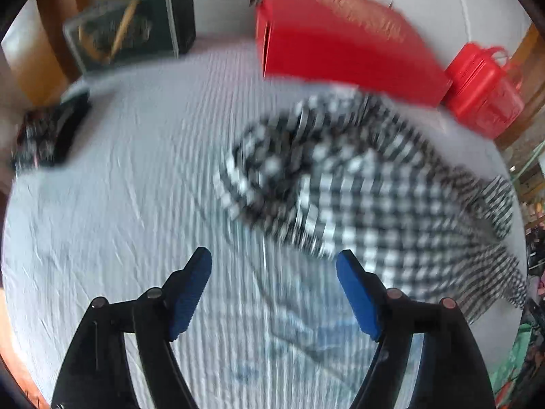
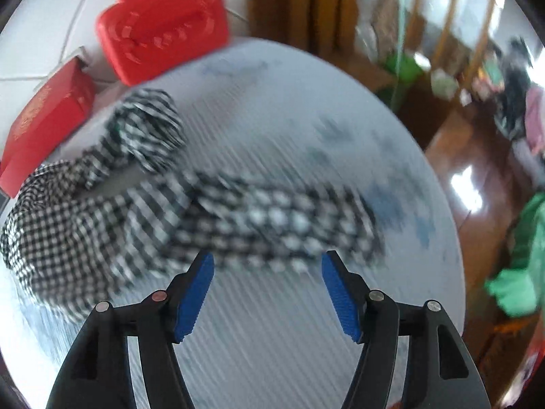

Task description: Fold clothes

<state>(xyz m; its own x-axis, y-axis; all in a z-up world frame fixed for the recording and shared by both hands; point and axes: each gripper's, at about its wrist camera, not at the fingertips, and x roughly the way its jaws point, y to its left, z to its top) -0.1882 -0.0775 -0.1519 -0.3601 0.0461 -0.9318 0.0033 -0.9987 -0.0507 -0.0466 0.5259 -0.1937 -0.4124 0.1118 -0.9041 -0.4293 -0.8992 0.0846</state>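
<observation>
Checked garment (image 1: 357, 184), crumpled on striped cloth (image 1: 136, 187); left gripper (image 1: 274, 289), right gripper (image 2: 267, 289) gaped, empty. Best regripped at edges, smoothed flat.

Left gripper (image 1: 274, 259): two black plastic fingers (image 1: 190, 293), each a pair of curved black links joined by round pivot pins, silver to coppery heads. Blue ribbed pads on the inner faces, saw-tooth edge. Black triangular side plates lower down, a thin slot in the left one.

Right gripper (image 2: 267, 260): same build, black linked fingers (image 2: 340, 293), blue ribbed pads, round metal pins, one on the left pinkish. Triangular cut-outs in the outer plates.
</observation>
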